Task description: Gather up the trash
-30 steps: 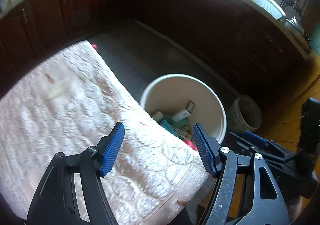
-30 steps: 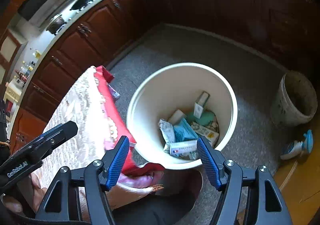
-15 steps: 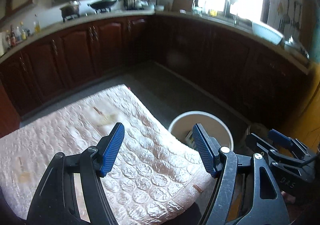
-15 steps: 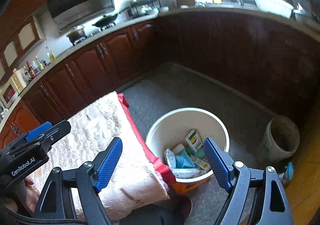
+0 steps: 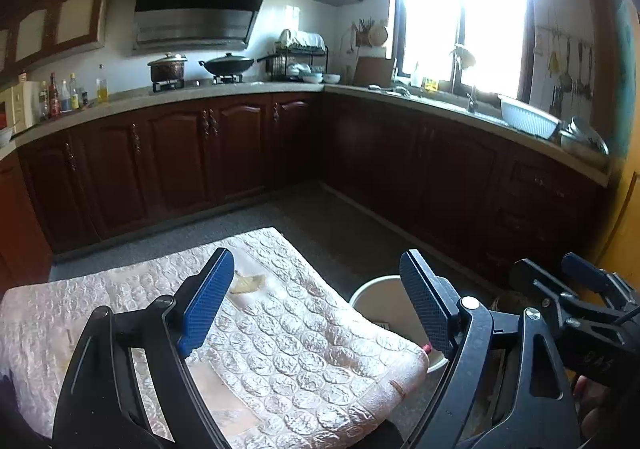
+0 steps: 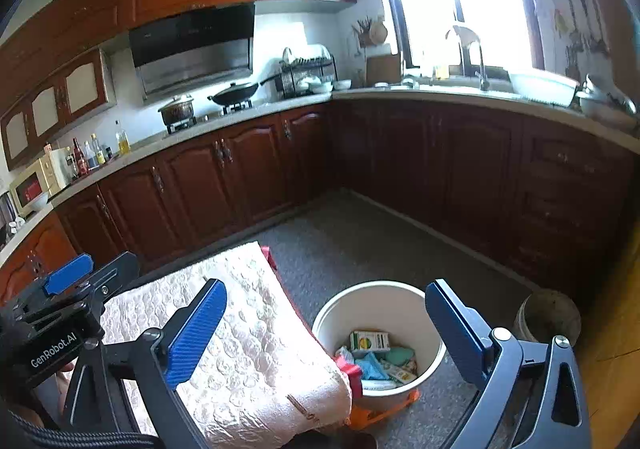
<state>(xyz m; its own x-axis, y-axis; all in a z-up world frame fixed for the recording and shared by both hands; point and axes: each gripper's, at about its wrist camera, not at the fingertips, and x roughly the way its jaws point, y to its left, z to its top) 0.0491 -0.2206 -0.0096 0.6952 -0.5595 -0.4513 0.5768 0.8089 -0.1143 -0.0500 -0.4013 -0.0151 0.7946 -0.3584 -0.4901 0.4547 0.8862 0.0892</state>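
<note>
The trash [image 6: 378, 359] lies heaped in the bottom of the white bucket [image 6: 404, 291], low centre of my right view: a green-and-yellow carton, blue wrappers and paper. I judge the collecting done, since nothing loose shows on the quilted table cover [image 6: 248, 333] at lower left. The bucket stands on the grey floor just beside the table's corner, close enough to drop things straight in. A second, dirty pot [image 6: 548, 315] sits apart at lower right. My right gripper [image 6: 326, 333] has just been opening and its jaws stand wide with nothing between them. My left gripper [image 5: 316, 305] has just spread too and is empty, over the cover. Both point shallowly downward, with cabinets and window filling the upper frame.
</note>
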